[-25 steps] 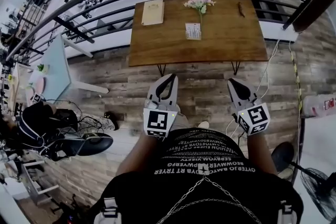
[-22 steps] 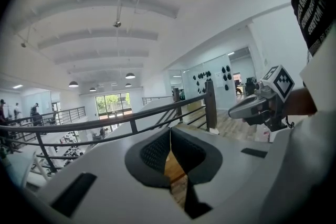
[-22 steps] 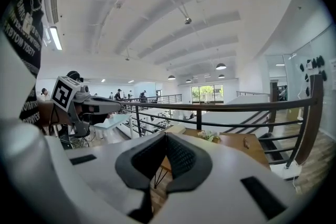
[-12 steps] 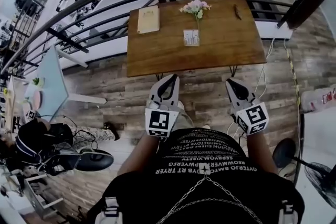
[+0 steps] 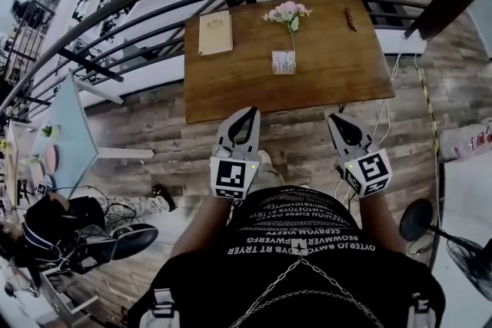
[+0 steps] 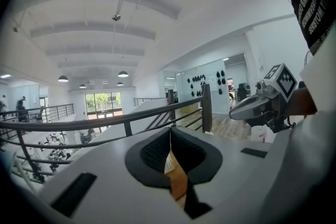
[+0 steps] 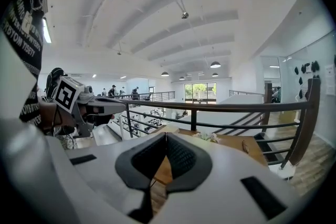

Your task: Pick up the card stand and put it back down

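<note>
Two grippers, both clenched shut on nothing, hang in front of my waist above the plank floor: my left gripper (image 5: 250, 113) and my right gripper (image 5: 333, 120). Both are well short of the wooden table (image 5: 231, 88) at twelve o'clock. The card stand (image 5: 283, 62) sits near the table's middle, at twelve o'clock from me. A sprig of flowers (image 5: 287, 11) is just behind it at its twelve o'clock, and a tan notebook (image 5: 215, 33) lies at its ten o'clock. It seems to stand upright, printed face toward me at six o'clock and long axis running nine to three, though it is small here. To do this well I should step closer and open one gripper. I would close it across the stand's thin front-to-back thickness, lift straight up clear of the flowers, and set it down level.
</note>
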